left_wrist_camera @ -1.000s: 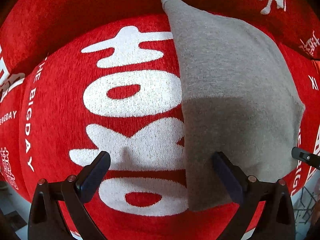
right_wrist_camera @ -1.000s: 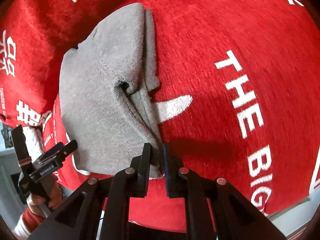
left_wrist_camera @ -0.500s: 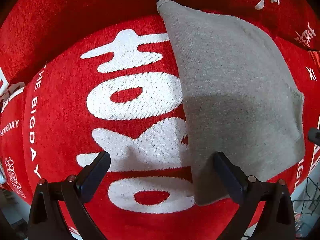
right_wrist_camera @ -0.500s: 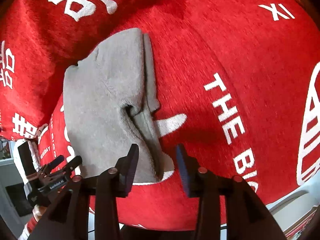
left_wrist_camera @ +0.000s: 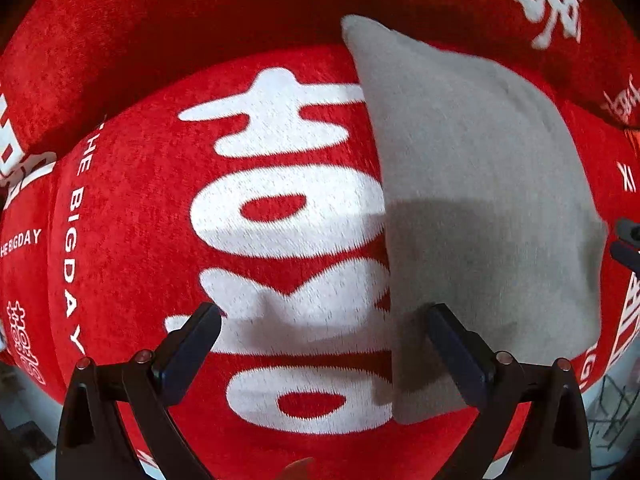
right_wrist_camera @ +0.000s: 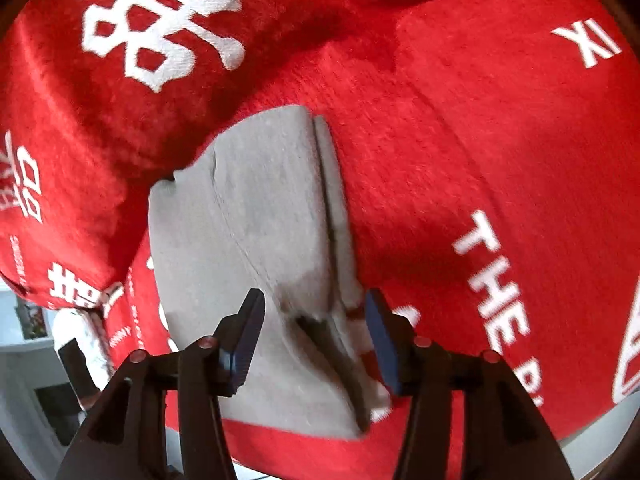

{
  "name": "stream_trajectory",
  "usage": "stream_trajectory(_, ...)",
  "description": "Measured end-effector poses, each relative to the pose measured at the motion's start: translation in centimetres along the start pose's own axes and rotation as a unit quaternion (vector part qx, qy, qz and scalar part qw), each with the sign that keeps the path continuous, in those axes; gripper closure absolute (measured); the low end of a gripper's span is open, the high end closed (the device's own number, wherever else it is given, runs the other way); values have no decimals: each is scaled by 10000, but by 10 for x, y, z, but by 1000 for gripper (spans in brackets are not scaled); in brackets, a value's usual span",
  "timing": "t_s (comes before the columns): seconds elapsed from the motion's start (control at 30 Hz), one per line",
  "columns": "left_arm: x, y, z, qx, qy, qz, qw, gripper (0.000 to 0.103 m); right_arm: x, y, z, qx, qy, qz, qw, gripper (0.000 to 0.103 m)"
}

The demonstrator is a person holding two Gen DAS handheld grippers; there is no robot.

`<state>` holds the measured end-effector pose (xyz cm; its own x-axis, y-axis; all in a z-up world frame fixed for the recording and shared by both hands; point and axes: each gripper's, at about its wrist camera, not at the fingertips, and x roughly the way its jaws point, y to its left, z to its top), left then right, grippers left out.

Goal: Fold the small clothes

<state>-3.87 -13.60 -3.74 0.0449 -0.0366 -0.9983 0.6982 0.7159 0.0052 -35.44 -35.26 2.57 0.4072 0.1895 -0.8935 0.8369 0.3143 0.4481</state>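
One grey garment point(right_wrist_camera: 256, 248), folded, lies on the red cover point(right_wrist_camera: 460, 160), centre-left in the right wrist view, right half in the left wrist view point(left_wrist_camera: 480, 208). A second ago the right gripper point(right_wrist_camera: 314, 340) pinched its near edge; its jaws have just been opening and now stand released, cloth between them but untouched. Left gripper point(left_wrist_camera: 324, 344) wide open as before, one finger point(left_wrist_camera: 452, 340) over the garment's lower corner. Count: one garment, two grippers, one cover.
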Motion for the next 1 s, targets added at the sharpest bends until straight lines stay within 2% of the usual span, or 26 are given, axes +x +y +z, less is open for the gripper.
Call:
stream_trajectory(0.1, -8, -1, 12, -86, -34, -14, 10000, 0, 16, 2, 11, 118, 165, 132, 9997, 48)
stream_trajectory(0.17, -10, 0, 16, -96, -69, 4, 9999, 0, 22, 6, 13, -48, 220, -46, 9997, 91)
stream_trajectory(0.2, -10, 1, 18, -99, -83, 8, 9999, 0, 25, 8, 13, -166, 247, -214, 9993, 95)
stream_trajectory(0.3, -10, 1, 24, -116, -103, 18, 9999, 0, 32, 11, 12, -496, 286, -537, 9969, 95)
stream_trajectory(0.47, -3, 3, 30, -138, -55, 25, 9999, 0, 32, 12, 11, -505, 274, -460, 9973, 94)
stream_trajectory(0.6, -5, 3, 32, -151, -72, 29, 9999, 0, 17, 8, 11, -477, 173, -264, 9984, 90)
stream_trajectory(0.67, -7, 1, 33, -171, -67, 11, 9998, 0, 9, 2, 13, -379, 125, -193, 9990, 85)
stream_trajectory(0.7, -6, 0, 34, -185, -60, -1, 9998, 0, 7, -1, 13, -321, 113, -154, 9993, 72)
stream_trajectory(0.73, -6, 1, 35, -202, -58, -15, 9998, 0, 4, -6, 13, -223, 114, -110, 9996, 54)
stream_trajectory(0.77, -5, 1, 35, -215, -62, -30, 9997, 0, 3, -9, 13, -164, 111, -89, 9998, 47)
stream_trajectory(0.8, -5, 2, 36, -225, -62, -47, 9997, 0, 2, -11, 12, -119, 111, -64, 9998, 44)
stream_trajectory(0.93, -2, 5, 39, -217, -29, -73, 9997, 0, 3, -19, 10, 5, 171, -22, 9999, 43)
stream_trajectory(1.0, -1, 5, 40, -201, -24, -56, 9998, 0, 4, -20, 10, 34, 175, 12, 9998, 37)
